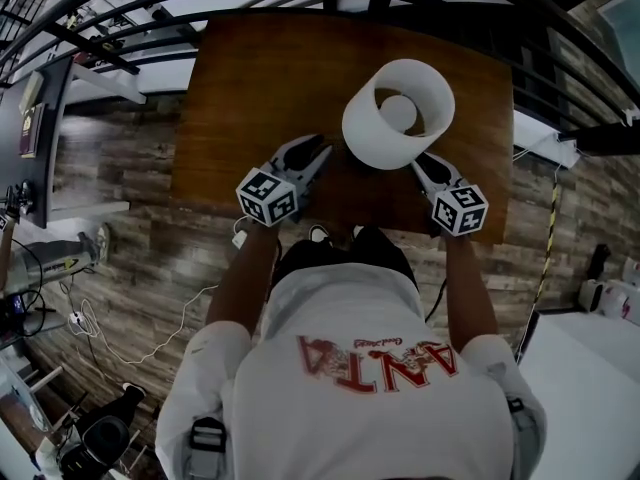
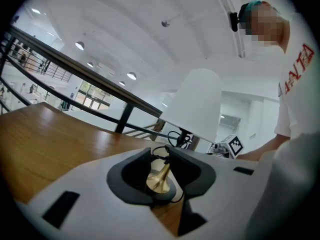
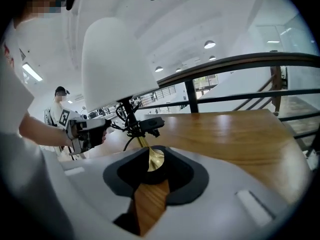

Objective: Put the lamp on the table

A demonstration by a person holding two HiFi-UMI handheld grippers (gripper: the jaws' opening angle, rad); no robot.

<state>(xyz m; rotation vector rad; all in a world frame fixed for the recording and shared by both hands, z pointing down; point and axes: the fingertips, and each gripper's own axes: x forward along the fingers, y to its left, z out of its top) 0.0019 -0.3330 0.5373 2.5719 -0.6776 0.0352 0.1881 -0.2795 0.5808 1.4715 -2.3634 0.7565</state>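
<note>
Already the lamp (image 1: pixel 398 113) stands on the table (image 1: pixel 250 78), in the upper centre-right of the head view, nearer the table's lower edge than its upper one. We judge that the placing itself is done, and that the step in hand is work at the lamp's foot, either a grip for a small shift or a letting go. Which of the two we cannot tell.

From the lower left the left gripper (image 1: pixel 318 153) reaches in under the shade (image 1: pixel 385 138). The right gripper (image 1: pixel 420 164) comes from the lower right, so the two bracket the lamp's base.

In the left gripper view the brass foot (image 2: pixel 160 180) sits low and central between jaws that stand apart, closest to the right-hand pad. The right gripper view shows the same foot at centre frame, again between parted jaws. We see no pad pressing in either view.

Any next move calls for even closing on that slim stem. The tall lamp must stay upright, and the cord (image 3: pixel 131 115) looped just above the foot must stay clear of the pads.
</note>
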